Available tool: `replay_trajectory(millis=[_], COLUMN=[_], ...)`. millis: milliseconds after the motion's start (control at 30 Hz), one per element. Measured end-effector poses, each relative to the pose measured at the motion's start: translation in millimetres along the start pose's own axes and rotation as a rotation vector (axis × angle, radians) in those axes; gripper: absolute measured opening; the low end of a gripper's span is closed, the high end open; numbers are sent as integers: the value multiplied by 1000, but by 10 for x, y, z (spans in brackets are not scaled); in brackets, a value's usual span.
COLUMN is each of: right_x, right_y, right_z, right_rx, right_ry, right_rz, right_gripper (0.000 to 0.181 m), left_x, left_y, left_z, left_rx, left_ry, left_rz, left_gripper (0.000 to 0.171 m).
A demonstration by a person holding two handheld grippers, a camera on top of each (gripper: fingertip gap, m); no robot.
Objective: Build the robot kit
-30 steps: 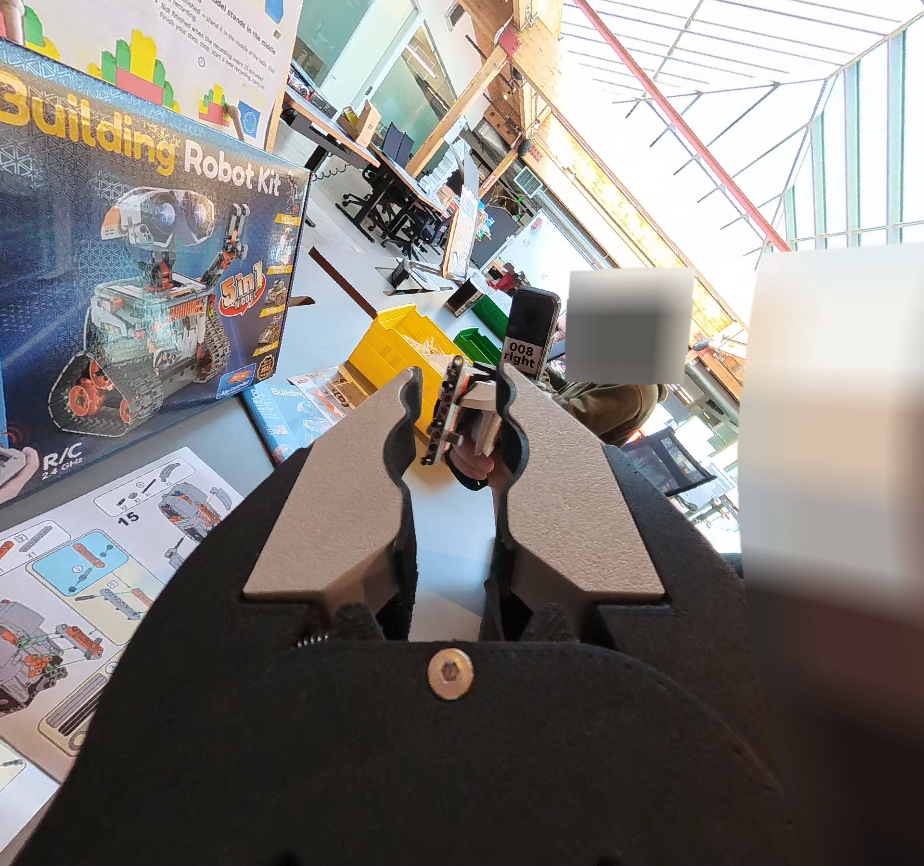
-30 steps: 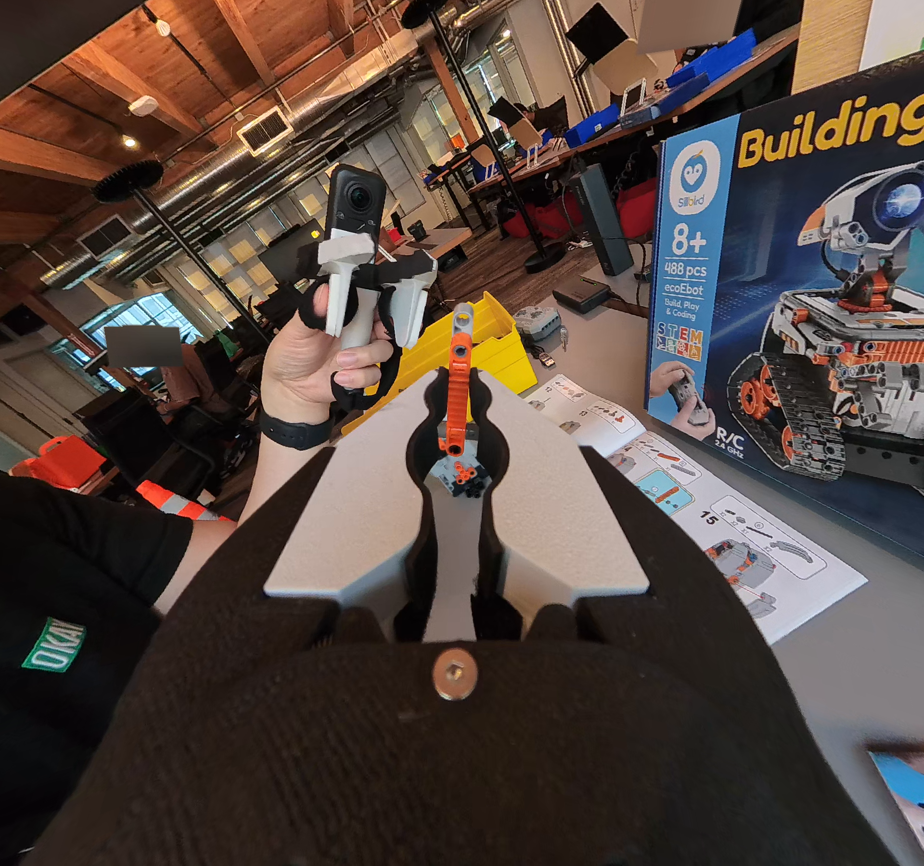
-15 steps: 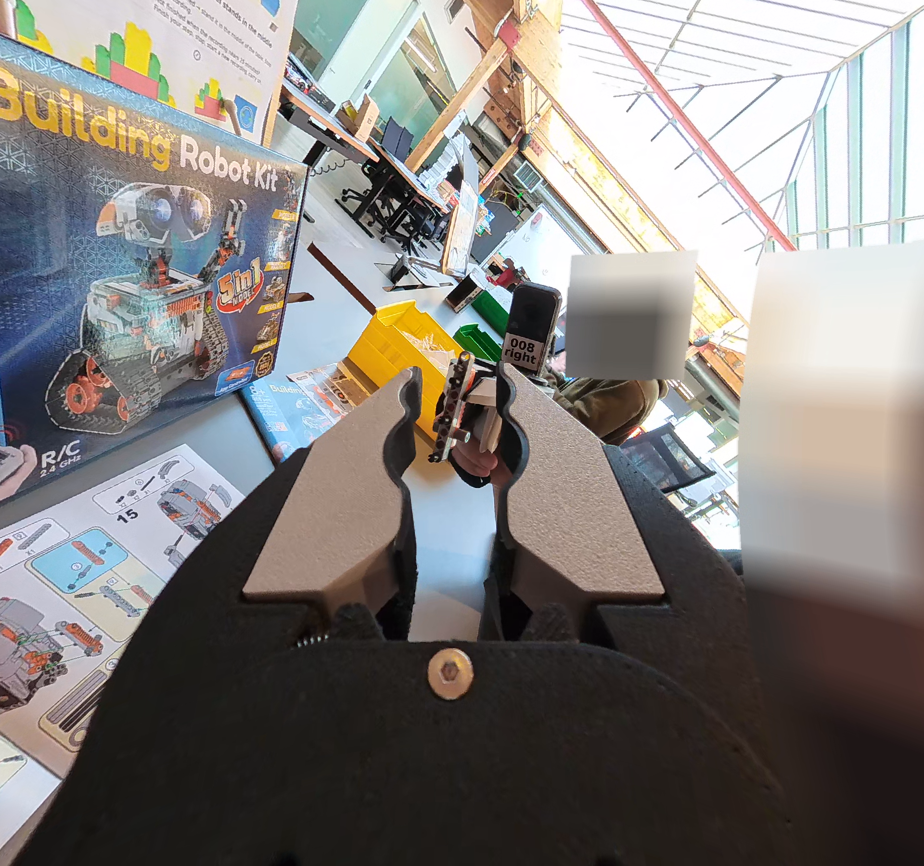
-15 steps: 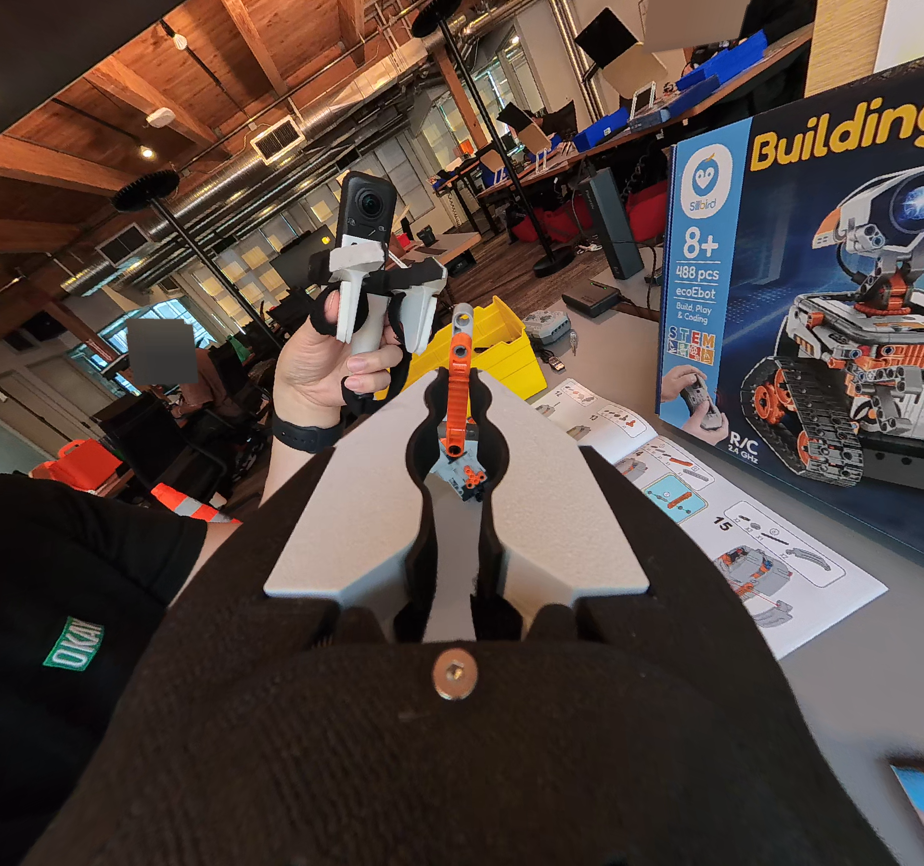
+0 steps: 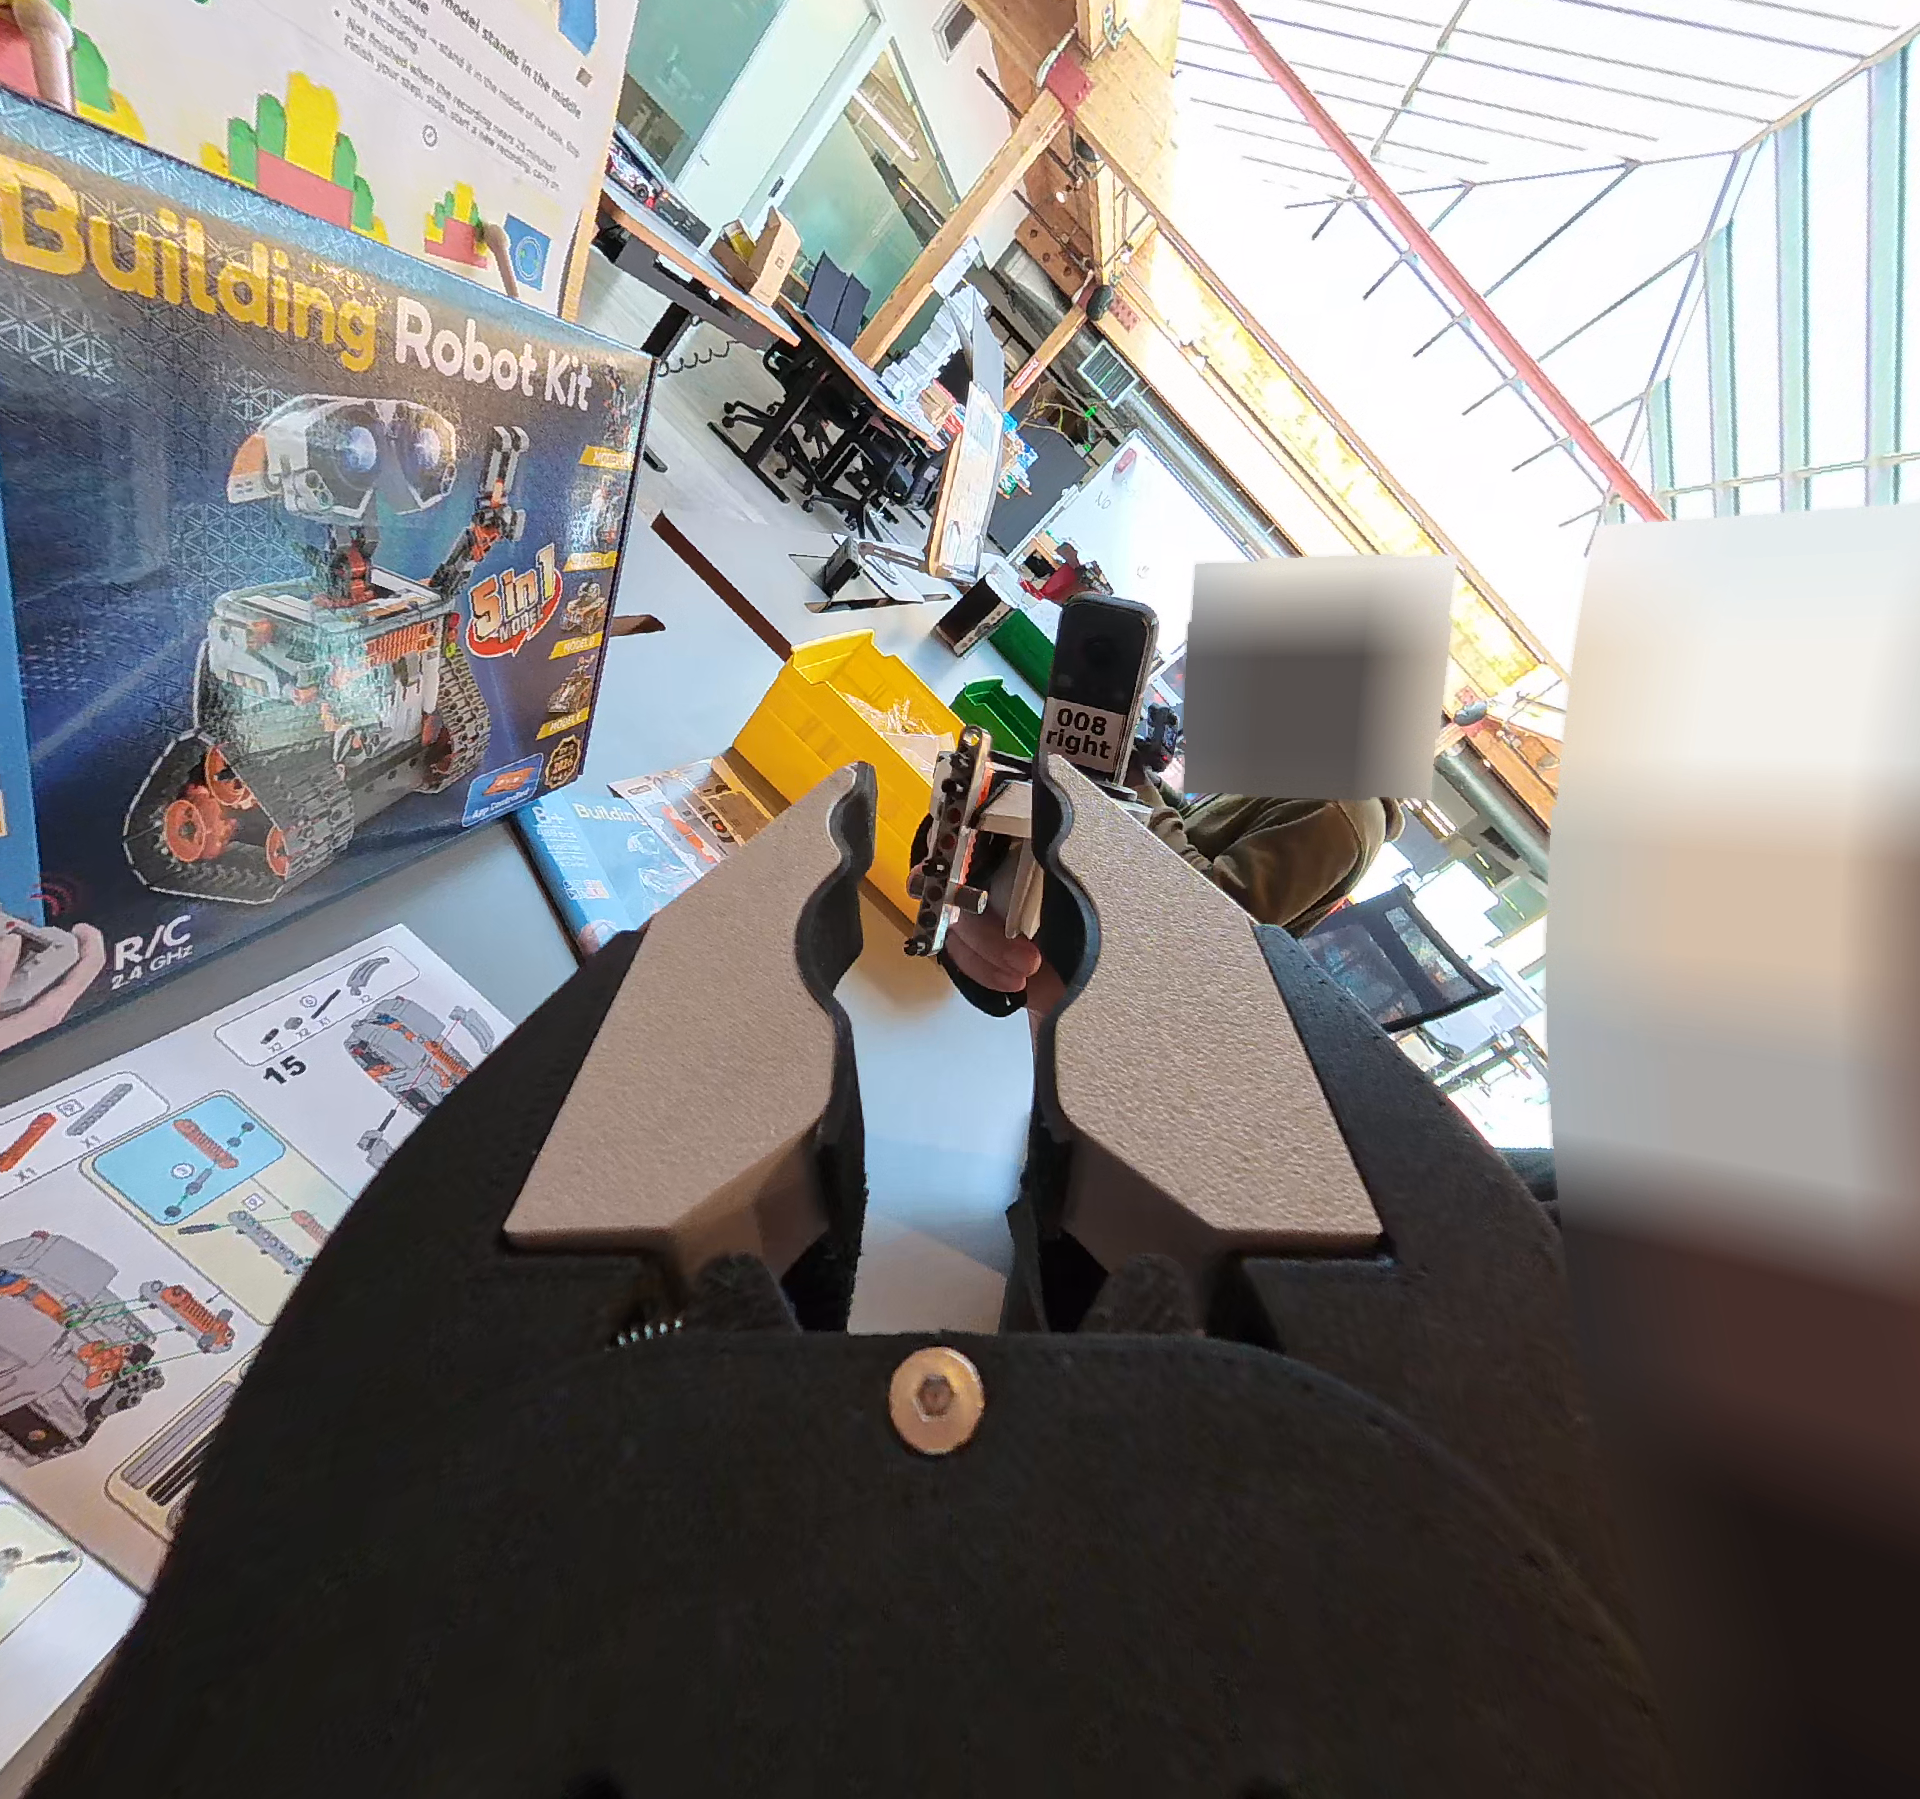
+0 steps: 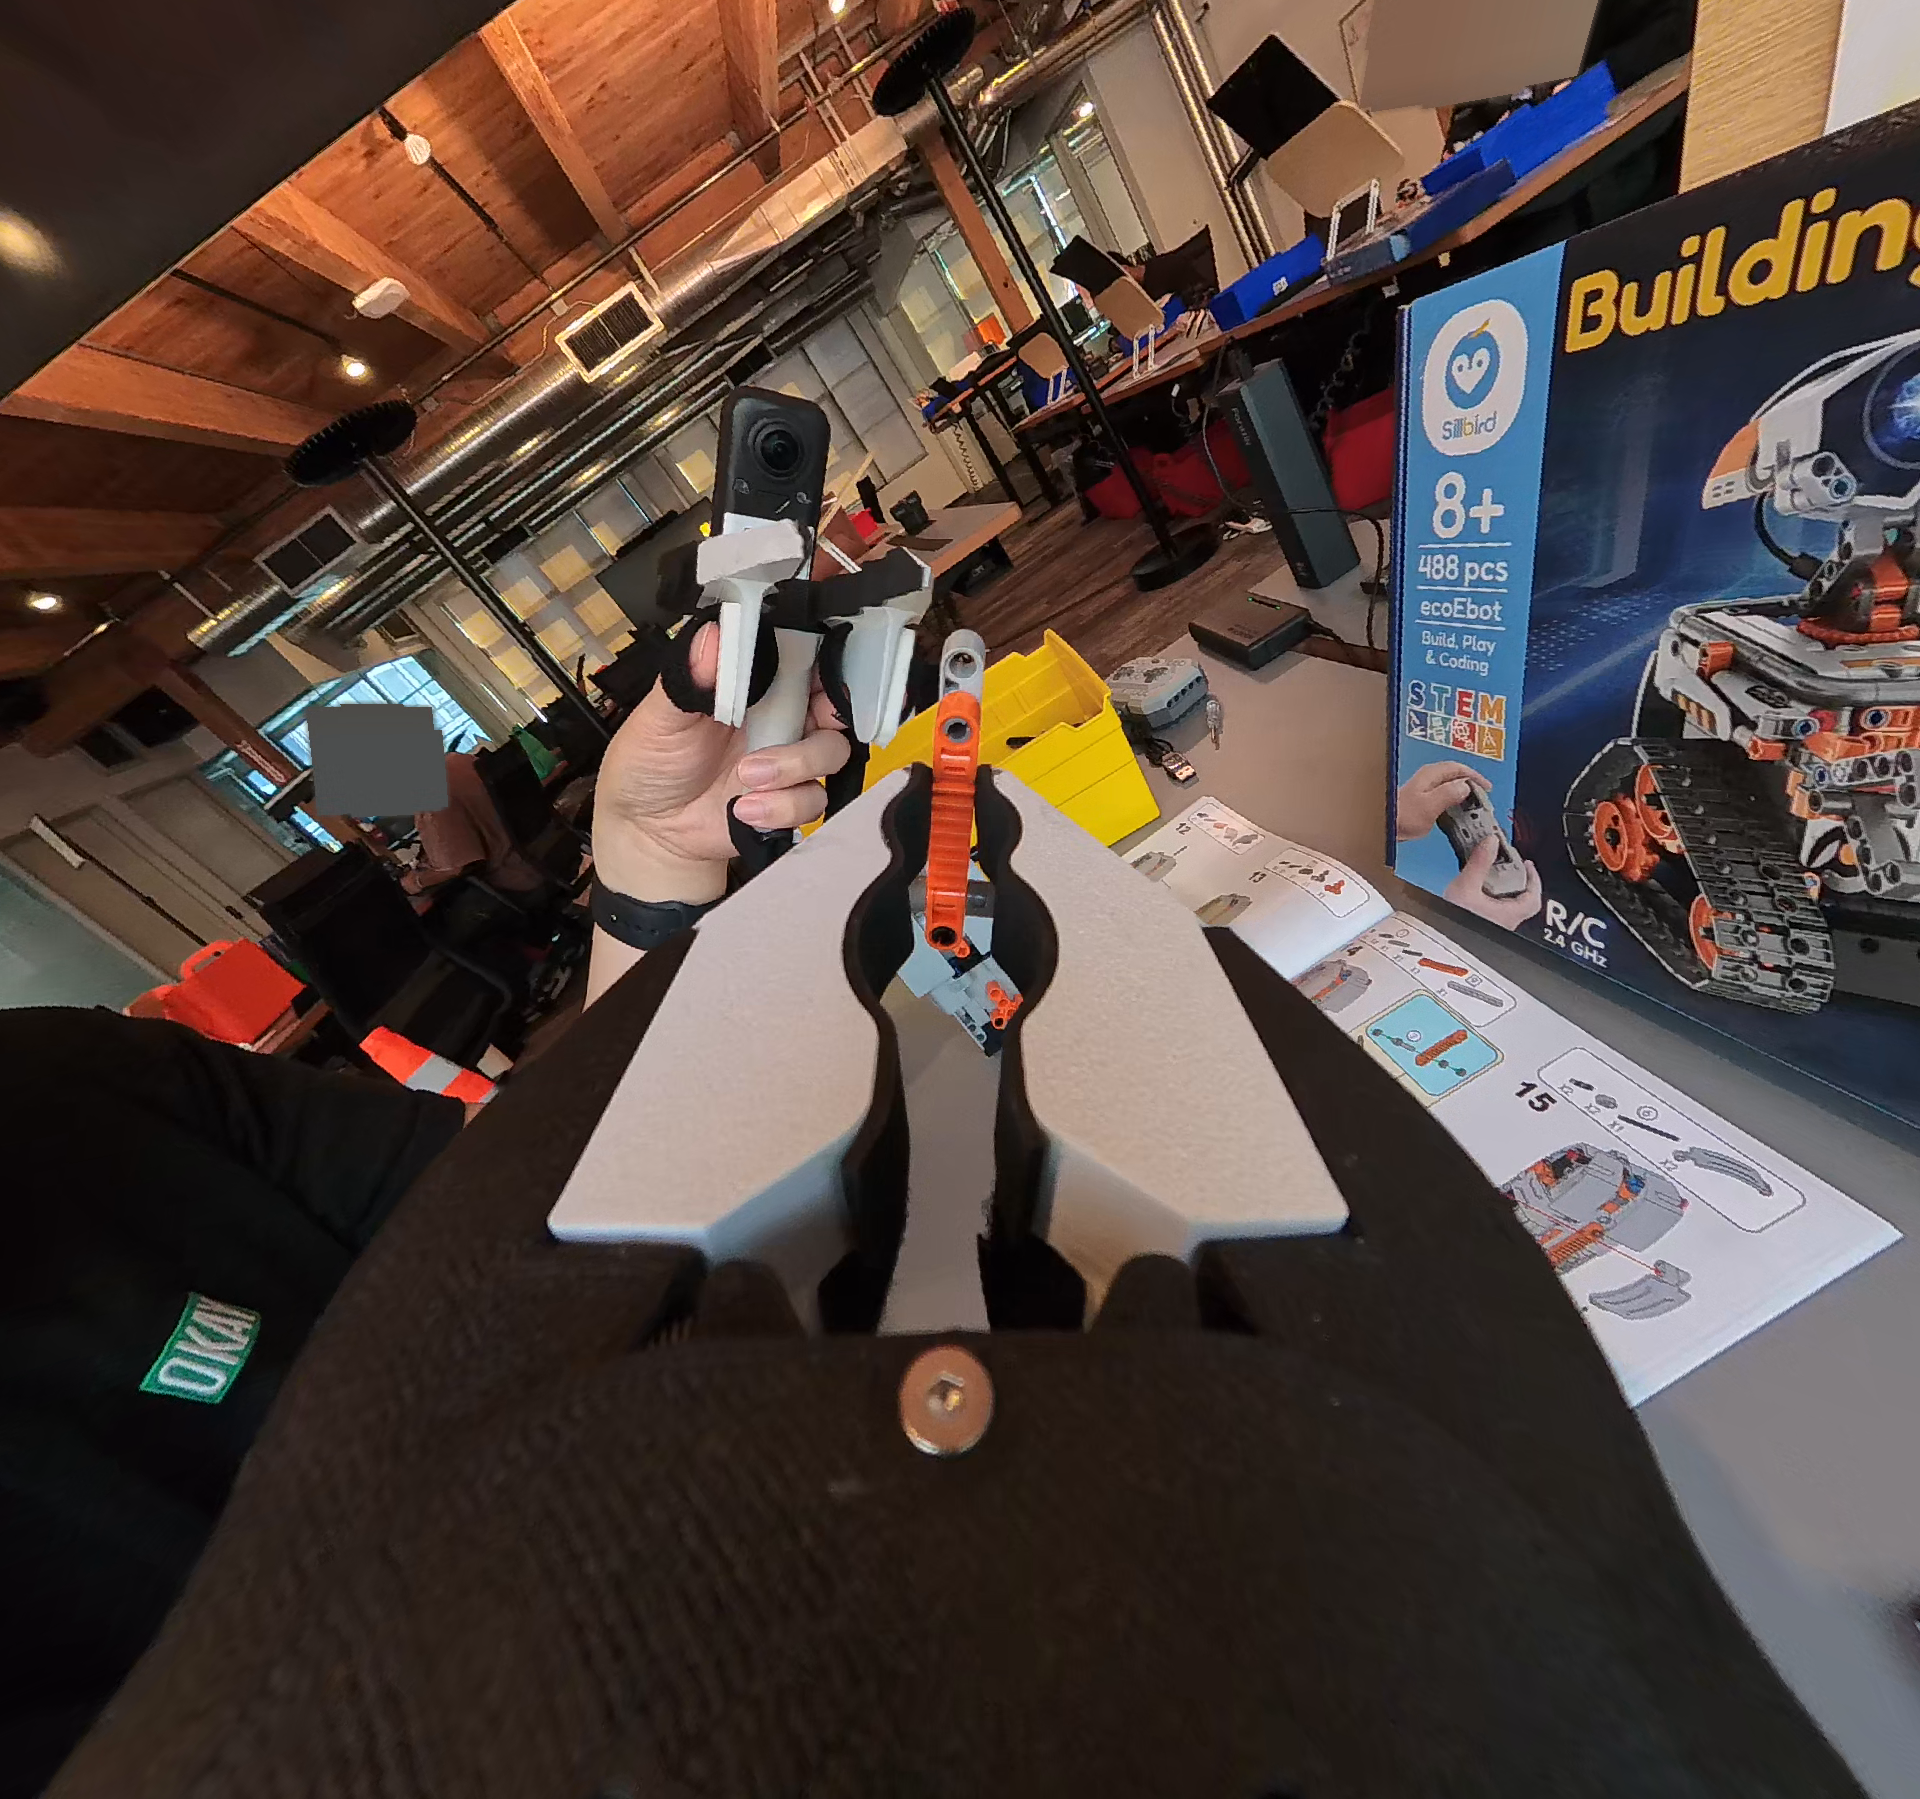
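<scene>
My right gripper is shut on an orange beam that stands upright between its fingers. A grey beam rises above the orange one, and a small grey block with orange pins hangs below. My left gripper is open and empty, held in the air and pointing at that assembly, a short way off. In the right wrist view a hand holds the left gripper just left of the beam, its white fingers apart.
A blue robot kit box stands on the grey table. An open instruction booklet lies in front of it. A yellow bin and a green bin sit farther back. A person sits beyond. One gripper's finger ends stand about 9 cm off the other's.
The right gripper has turned slightly, so the box drifts right in its view, and the held assembly tilts a little more. Both grippers keep their states.
</scene>
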State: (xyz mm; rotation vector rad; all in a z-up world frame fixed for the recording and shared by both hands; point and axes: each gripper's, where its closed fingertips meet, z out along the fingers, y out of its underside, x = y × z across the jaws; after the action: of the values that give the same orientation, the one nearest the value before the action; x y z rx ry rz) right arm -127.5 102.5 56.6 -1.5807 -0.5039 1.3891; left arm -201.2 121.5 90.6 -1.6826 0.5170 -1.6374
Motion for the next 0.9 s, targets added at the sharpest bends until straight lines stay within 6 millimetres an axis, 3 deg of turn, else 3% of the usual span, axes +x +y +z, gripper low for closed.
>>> replay_trajectory(millis=[300,900], right_x=[6,44], right_y=[-19,-9], right_z=[-14,-18], right_rx=[10,7], right_ry=[-6,0], right_rz=[13,16], right_gripper=[5,5], left_x=[-7,59], left_y=[-85,-147], left_z=[-118,-172], left_rx=[37,62], left_ry=[-13,-6], left_rz=[5,14], left_gripper=[28,27])
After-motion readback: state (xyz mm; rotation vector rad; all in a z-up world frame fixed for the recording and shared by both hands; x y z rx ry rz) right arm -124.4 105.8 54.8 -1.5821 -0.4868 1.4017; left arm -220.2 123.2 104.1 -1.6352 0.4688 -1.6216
